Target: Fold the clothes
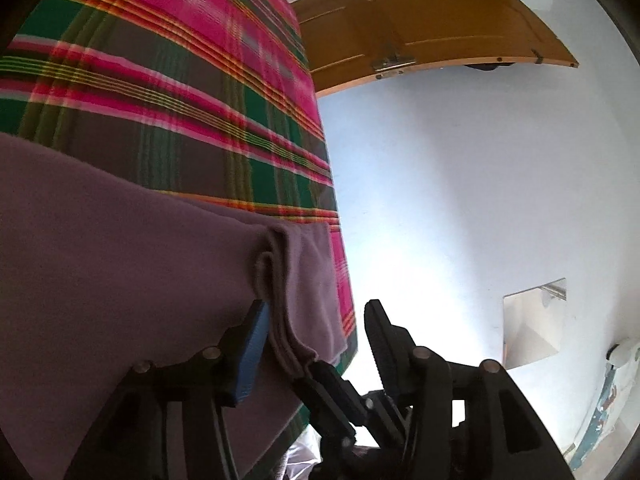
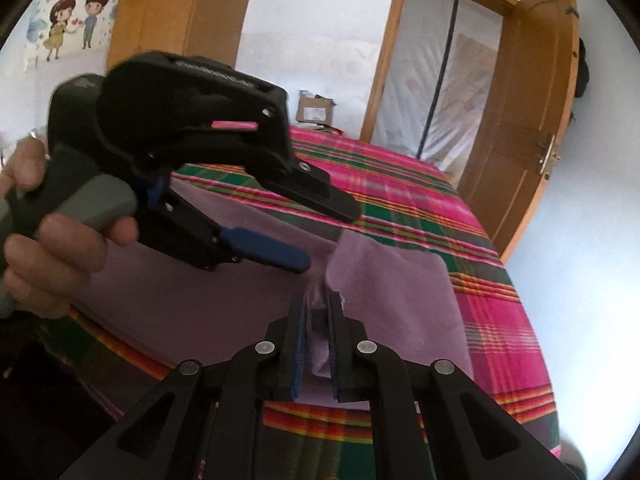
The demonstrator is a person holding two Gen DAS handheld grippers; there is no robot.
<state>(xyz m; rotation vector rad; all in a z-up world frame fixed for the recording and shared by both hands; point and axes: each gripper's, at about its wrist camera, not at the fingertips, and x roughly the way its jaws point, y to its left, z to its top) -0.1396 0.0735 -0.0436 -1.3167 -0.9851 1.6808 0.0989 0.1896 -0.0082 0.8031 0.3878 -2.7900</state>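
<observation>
The mauve garment (image 2: 248, 296) lies spread on the bed, over a plaid bedspread (image 2: 440, 208) of pink, green and brown, with its near edge close to the bed's front edge. One corner of it is lifted off the bedspread into a small raised flap (image 2: 384, 268), and that flap is what the next move turns on.

The right claw (image 2: 318, 344) stands narrow, its two blue-lined fingers clamped on a bunched fold of the mauve cloth that rises up between them; the flap runs up and away from this claw toward the far side of the bed. So the right claw is the one that has the cloth.

The left claw (image 2: 324, 236), seen from the right wrist with the person's hand (image 2: 52, 240) on its grey handle, stands wide, its two fingers well parted and nothing pressed between them. It comes in from the left, its tips just beside the top of the lifted flap. In the left wrist view the left claw (image 1: 316, 320) has a thick folded edge (image 1: 288, 292) of the garment lying in the gap, closer to the blue-padded finger (image 1: 252, 344), but the pads do not squeeze it.

In my judgement the fold gets carried by the right claw, with the left claw free to take a fresh hold nearby.
</observation>
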